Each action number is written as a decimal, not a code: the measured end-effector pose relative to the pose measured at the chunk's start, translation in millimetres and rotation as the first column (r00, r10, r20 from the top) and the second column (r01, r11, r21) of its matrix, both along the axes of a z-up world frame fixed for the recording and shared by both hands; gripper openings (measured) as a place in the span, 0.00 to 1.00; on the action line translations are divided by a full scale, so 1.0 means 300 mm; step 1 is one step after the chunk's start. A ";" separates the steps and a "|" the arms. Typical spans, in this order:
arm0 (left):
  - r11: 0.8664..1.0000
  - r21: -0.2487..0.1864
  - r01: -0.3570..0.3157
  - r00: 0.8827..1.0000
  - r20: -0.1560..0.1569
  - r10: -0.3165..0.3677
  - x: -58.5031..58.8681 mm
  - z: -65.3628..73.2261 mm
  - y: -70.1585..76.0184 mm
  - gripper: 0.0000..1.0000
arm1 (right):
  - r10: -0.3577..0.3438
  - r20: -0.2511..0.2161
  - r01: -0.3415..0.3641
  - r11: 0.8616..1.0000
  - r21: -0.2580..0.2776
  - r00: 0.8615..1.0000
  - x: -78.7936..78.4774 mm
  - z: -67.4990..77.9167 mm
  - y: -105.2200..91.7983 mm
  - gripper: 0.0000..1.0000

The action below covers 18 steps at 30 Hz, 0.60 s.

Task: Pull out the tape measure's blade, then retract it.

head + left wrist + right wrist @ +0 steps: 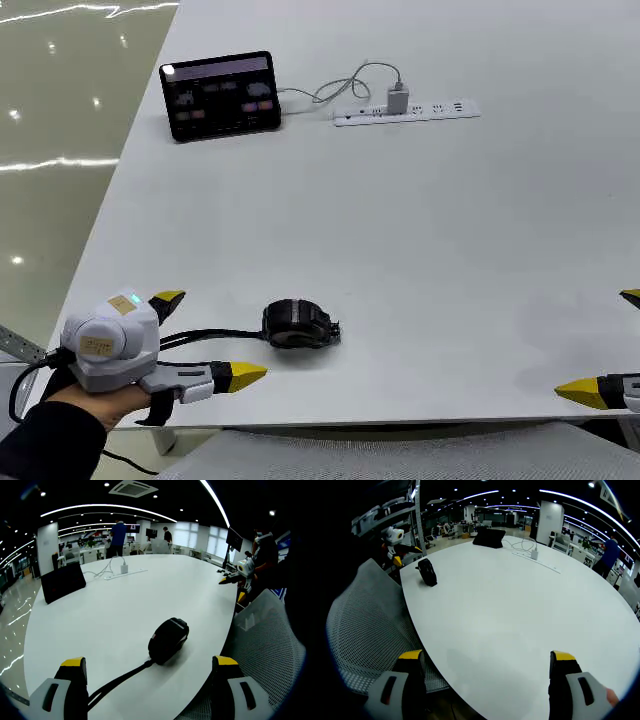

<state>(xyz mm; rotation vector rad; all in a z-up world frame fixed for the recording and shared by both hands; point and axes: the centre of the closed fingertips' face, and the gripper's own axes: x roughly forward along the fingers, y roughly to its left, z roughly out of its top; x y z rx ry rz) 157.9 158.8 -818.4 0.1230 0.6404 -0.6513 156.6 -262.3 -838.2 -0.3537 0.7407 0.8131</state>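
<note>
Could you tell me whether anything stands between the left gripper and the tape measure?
Nothing visible does. The tape measure lies on bare table just ahead of the left gripper, whose jaws are open; only its own black strap trails back between them.

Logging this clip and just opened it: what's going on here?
A person holds tongs in each hand at a white table. The black tape measure lies near the front edge, just ahead of the open left tongs, ungripped, with no blade pulled out. The right tongs, also open, are far off to the right.
</note>
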 end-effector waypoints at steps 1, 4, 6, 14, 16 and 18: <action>1.000 -0.001 -0.001 1.000 -0.001 0.001 0.000 -0.001 0.000 1.00 | 0.000 0.001 0.000 1.000 0.000 1.000 0.000 0.000 -0.001 1.00; 1.000 0.001 0.000 1.000 -0.003 0.000 0.001 -0.005 0.003 1.00 | 0.001 -0.001 -0.001 1.000 -0.002 1.000 -0.001 -0.001 -0.002 1.00; 1.000 -0.001 -0.001 1.000 -0.001 0.001 0.002 -0.003 0.003 1.00 | 0.002 -0.003 -0.002 1.000 0.000 1.000 -0.002 -0.001 0.000 0.99; 1.000 0.000 -0.004 1.000 0.002 0.004 0.003 0.001 0.013 1.00 | 0.004 -0.003 -0.004 1.000 -0.002 1.000 -0.002 0.003 0.008 0.99; 1.000 -0.003 -0.001 1.000 0.003 0.001 0.002 0.004 0.014 1.00 | 0.007 -0.002 -0.007 1.000 -0.003 1.000 -0.002 0.006 0.012 0.99; 1.000 -0.001 0.006 1.000 0.005 -0.006 0.001 0.005 0.014 1.00 | 0.002 0.002 -0.002 1.000 0.000 1.000 0.002 0.010 0.014 1.00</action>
